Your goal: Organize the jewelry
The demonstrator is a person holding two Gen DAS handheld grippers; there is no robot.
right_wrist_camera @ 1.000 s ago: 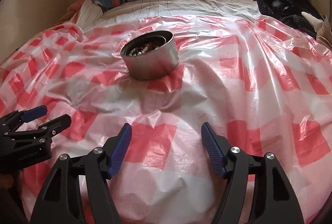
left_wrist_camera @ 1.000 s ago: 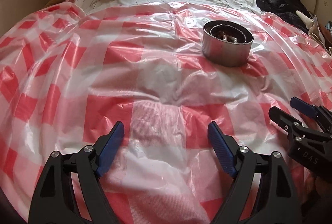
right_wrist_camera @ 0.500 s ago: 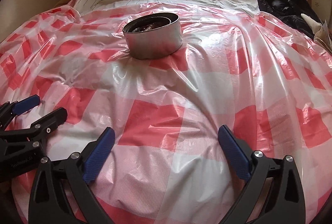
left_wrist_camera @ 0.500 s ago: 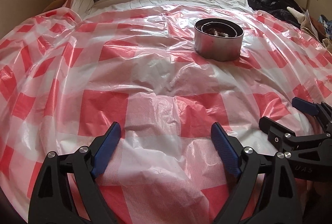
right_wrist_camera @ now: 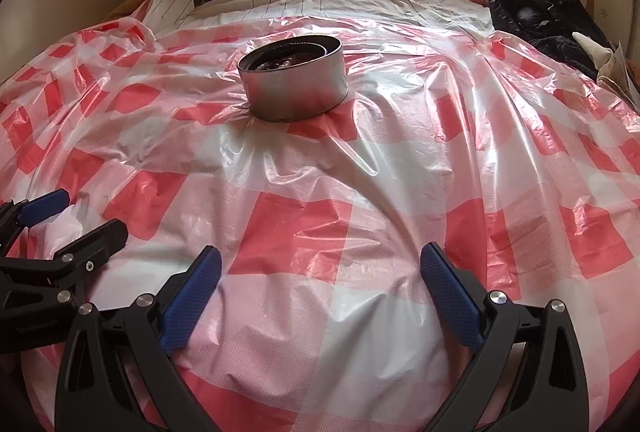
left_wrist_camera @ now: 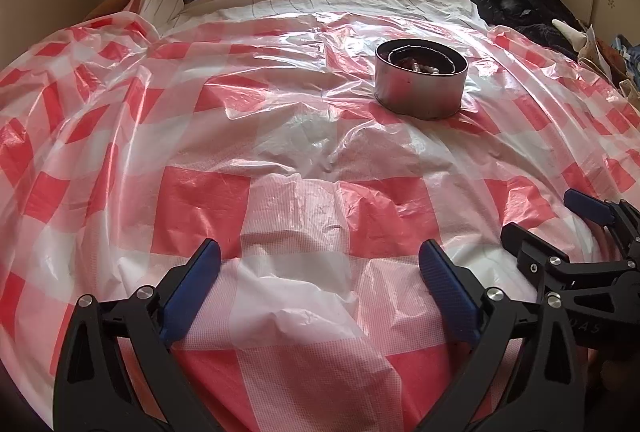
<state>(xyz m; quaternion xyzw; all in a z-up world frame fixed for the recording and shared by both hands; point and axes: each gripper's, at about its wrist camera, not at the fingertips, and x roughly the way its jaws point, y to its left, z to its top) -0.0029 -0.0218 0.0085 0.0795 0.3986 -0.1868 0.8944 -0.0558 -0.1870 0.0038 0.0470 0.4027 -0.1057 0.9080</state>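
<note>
A round metal tin (left_wrist_camera: 421, 88) stood upright on the red-and-white checked plastic sheet (left_wrist_camera: 200, 136) that covered the bed, toward the sheet's far edge and nearer the window end than the near edge where both tools waited; the soft bedding had let it sink a little, so the plastic puckered around its base. Inside lay the jewelry (left_wrist_camera: 425, 67), a dark tangle with some pale beads showing, though the separate pieces were too small to tell apart. The left gripper (left_wrist_camera: 320, 292) and the right gripper (right_wrist_camera: 321, 294) hovered side by side above the sheet's near edge, well apart from the tin, each tilted down toward the plastic. The left jaws had just been opening and the right ones had spread shortly before; both stood wide with only bare sheet between the blue pads (left_wrist_camera: 192, 294). That spread probably readied them for a broad object such as the tin or its contents. With everything gathered in the tin and nothing laid out on the sheet, the sorting looked either finished or not yet begun; which could not be told.
</note>
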